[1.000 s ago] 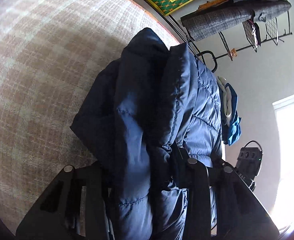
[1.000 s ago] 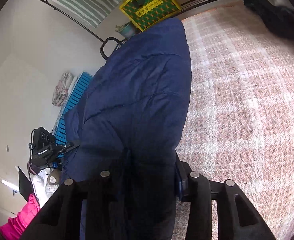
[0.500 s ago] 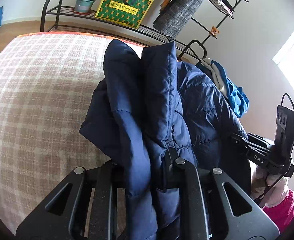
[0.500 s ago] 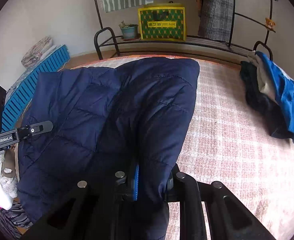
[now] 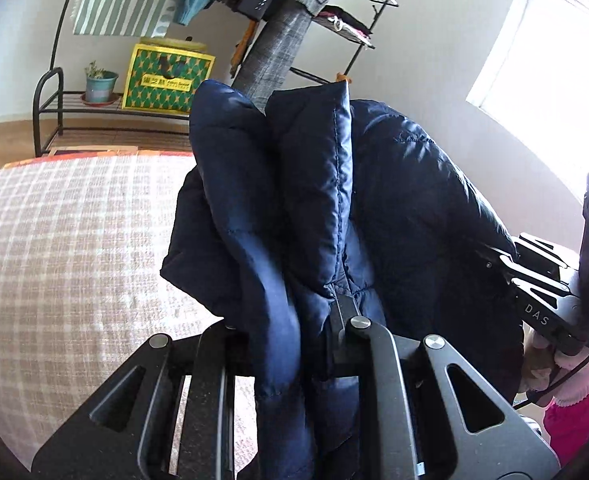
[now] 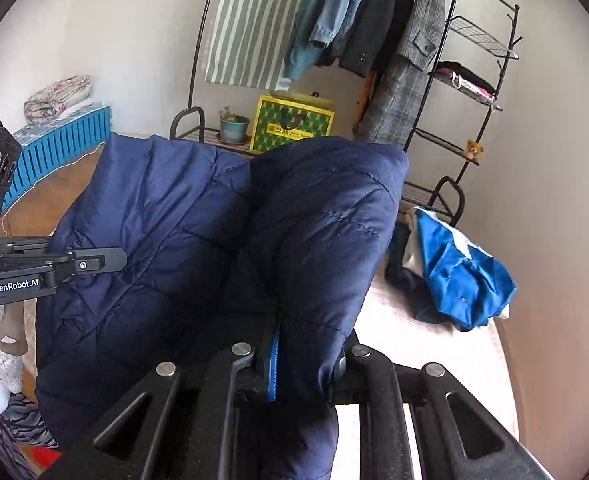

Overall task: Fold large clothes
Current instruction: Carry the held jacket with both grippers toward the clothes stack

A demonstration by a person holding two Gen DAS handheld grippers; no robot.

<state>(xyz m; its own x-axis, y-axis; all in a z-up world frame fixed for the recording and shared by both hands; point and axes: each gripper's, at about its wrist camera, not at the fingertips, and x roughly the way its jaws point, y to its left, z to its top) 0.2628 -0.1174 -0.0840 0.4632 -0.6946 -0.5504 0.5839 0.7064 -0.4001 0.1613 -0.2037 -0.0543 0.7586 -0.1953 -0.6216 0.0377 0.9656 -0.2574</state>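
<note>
Ahead of me: black metal garment rack [image 6: 480, 92] hung with grey plaid coat [image 6: 410, 80]; yellow-green patterned box [image 6: 292, 124]; potted plant [image 6: 233, 126]; crumpled blue garment [image 6: 460, 276] on checked bedcover [image 5: 66, 248].

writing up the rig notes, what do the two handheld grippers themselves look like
Both are matte black, with flat angular linkage arms, triangular cut-outs and round silver pivot pins. The left gripper carries white "GenRobot.AI" lettering on its side, seen from the right wrist view. The right gripper reads "DAS" in the left wrist view, has a thin black cable at its rear and a blue pad inside one finger.
</note>
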